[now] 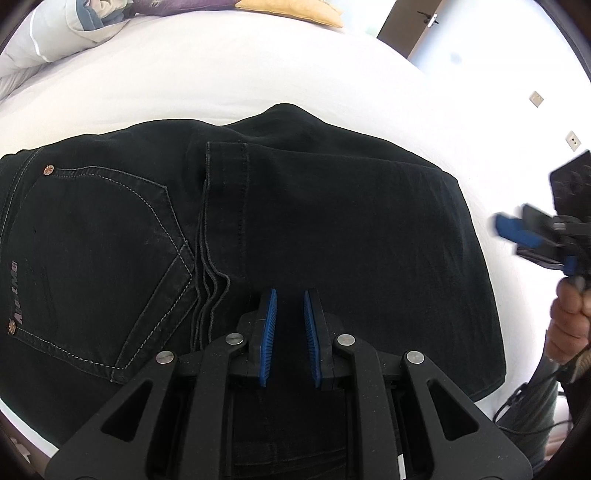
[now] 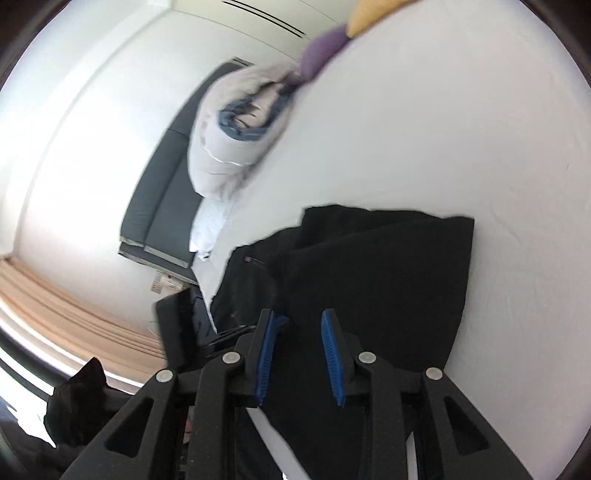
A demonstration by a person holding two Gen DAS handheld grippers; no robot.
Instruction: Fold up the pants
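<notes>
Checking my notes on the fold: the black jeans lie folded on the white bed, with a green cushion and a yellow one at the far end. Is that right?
Not quite: the cushion beside the yellow cushion is purple, not green, as the right wrist view shows. The black jeans do lie folded on the white bed.

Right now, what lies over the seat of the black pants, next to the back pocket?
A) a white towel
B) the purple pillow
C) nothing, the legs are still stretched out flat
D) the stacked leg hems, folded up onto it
D: in the left wrist view the stacked leg hems lie on the pants just beside the back pocket.
</notes>
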